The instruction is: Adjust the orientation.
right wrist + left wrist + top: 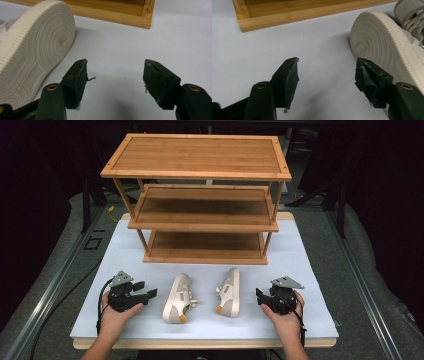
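We've got both grippers down low at the near edge of the white-topped counter (300, 270), one outside each shoe of the cream low-top sneaker pair, which lies on its sides between them, soles outward. Left gripper (150, 293) has its fingers (287, 82) spread wide with nothing between them; left shoe (177, 298) sits just beside its right finger, ribbed sole facing us. Right gripper (259, 294) is likewise released and empty, right shoe (229, 292) off to its left. The three-tier bamboo shoe rack (200, 170) stands just behind the shoes, all shelves bare. Our read: the step is the approach to grasp. To do it well, we'd turn each gripper inward and straddle the sole edge and upper at mid-shoe, not the toe, so the shoe doesn't pivot on lift. Avoid the laces. Close squarely, then lift level toward the bottom shelf.
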A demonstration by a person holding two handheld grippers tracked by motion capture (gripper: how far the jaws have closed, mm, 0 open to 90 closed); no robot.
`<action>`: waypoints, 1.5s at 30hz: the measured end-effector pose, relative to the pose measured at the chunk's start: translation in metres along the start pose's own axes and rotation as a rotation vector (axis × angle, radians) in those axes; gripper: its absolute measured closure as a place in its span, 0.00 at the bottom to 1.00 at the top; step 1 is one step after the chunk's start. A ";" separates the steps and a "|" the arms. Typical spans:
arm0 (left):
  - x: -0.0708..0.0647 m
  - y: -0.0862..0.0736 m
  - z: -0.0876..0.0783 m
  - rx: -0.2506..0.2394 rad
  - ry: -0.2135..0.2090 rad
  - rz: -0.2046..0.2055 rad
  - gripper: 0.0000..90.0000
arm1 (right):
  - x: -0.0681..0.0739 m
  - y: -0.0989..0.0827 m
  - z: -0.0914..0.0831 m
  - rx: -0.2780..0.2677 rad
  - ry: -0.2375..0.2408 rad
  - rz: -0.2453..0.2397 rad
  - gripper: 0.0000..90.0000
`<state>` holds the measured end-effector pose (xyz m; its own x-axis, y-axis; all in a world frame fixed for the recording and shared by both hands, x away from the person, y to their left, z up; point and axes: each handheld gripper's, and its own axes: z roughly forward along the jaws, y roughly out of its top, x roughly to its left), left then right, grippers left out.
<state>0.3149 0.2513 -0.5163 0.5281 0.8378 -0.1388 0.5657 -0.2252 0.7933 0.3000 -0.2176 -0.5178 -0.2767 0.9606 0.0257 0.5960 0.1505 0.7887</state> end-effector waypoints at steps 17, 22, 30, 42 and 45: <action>-0.031 0.008 -0.018 -0.026 -0.047 0.077 0.57 | 0.017 0.000 -0.018 -0.043 0.011 0.028 0.48; -0.040 0.008 -0.021 -0.026 -0.084 0.092 0.69 | 0.021 -0.003 -0.022 -0.048 0.010 0.028 0.49; -0.056 0.010 -0.023 -0.044 -0.136 0.129 0.92 | 0.020 -0.004 -0.020 -0.032 0.013 0.018 0.50; -0.066 0.006 -0.012 0.019 -0.188 0.185 0.99 | 0.019 -0.005 -0.017 -0.024 0.024 0.027 0.49; -0.061 0.006 -0.013 0.026 -0.176 0.170 0.99 | 0.019 -0.005 -0.017 -0.023 0.029 0.025 0.49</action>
<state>0.2777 0.2049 -0.4959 0.7182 0.6874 -0.1075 0.4740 -0.3703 0.7989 0.2789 -0.2040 -0.5111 -0.2839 0.9568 0.0633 0.5856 0.1208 0.8015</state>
